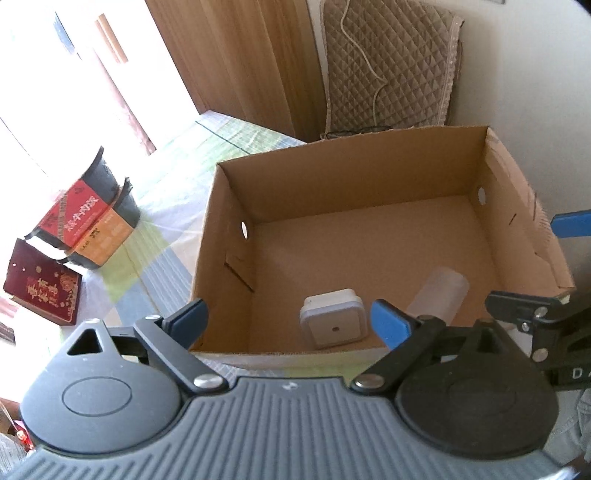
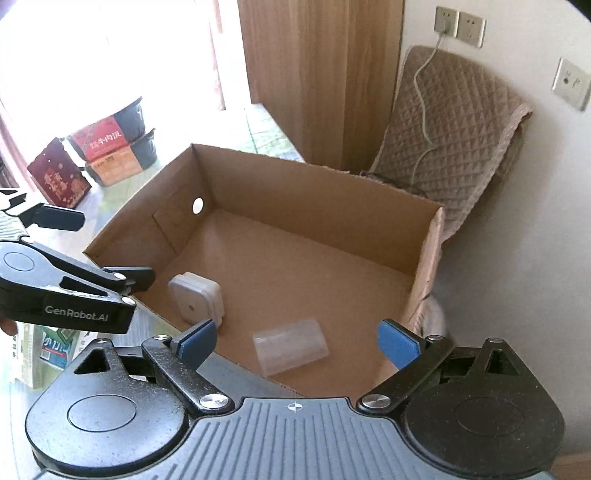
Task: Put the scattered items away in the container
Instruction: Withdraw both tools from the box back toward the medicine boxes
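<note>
Showing both tongs [image 1: 291,323] [image 2: 297,341] apart, only right wrist catches wall sockets [image 2: 460,26].

Window side blown out — green carton [image 2: 48,350] half hidden by left gripper [image 2: 110,251], label prob. unreadable.

Open-topped brown cardboard box [image 1: 351,177], upright on table. Inside, near front wall: white square lidded container [image 1: 332,323], tipped; clear plastic tub [image 2: 291,346], lying on its side.
</note>
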Available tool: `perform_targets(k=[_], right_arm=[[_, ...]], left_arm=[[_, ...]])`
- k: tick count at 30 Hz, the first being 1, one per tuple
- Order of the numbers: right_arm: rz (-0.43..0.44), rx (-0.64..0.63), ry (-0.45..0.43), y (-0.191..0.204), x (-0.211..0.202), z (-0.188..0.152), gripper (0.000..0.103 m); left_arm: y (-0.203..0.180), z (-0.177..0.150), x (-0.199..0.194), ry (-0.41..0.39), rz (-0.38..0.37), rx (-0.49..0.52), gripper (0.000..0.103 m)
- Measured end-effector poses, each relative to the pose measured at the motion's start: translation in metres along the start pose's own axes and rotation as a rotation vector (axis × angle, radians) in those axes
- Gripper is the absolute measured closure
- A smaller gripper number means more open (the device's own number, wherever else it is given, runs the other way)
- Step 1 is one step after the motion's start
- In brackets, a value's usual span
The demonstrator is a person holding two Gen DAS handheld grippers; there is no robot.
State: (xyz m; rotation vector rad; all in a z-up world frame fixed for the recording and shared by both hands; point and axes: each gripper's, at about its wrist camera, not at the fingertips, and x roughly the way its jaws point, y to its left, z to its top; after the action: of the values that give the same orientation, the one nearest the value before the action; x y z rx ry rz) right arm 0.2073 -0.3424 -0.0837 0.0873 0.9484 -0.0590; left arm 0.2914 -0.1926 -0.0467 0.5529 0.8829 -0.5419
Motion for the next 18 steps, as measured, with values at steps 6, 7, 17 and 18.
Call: perform_targets(k=[6, 7, 17, 18], right_arm=[[-0.04, -0.022, -0.034, 0.014, -0.018, -0.009, 0.004], [-0.042, -0.02, -0.035, 0.016, -0.021, -0.011, 0.004], [-0.048, -0.004, -0.036, 0.024, -0.036, -0.025, 0.004], [-0.049, -0.003, -0.037, 0.025, -0.037, -0.027, 0.004]], left_arm=[[0.0, -0.008, -0.023, -0.03, -0.002, 0.0, 0.008], [0.0, -0.009, -0.026, -0.035, -0.001, 0.001, 0.008], [-0.001, -0.029, -0.055, -0.057, -0.008, -0.025, 0.007], [-0.001, -0.032, -0.057, -0.059, -0.008, -0.026, 0.007]])
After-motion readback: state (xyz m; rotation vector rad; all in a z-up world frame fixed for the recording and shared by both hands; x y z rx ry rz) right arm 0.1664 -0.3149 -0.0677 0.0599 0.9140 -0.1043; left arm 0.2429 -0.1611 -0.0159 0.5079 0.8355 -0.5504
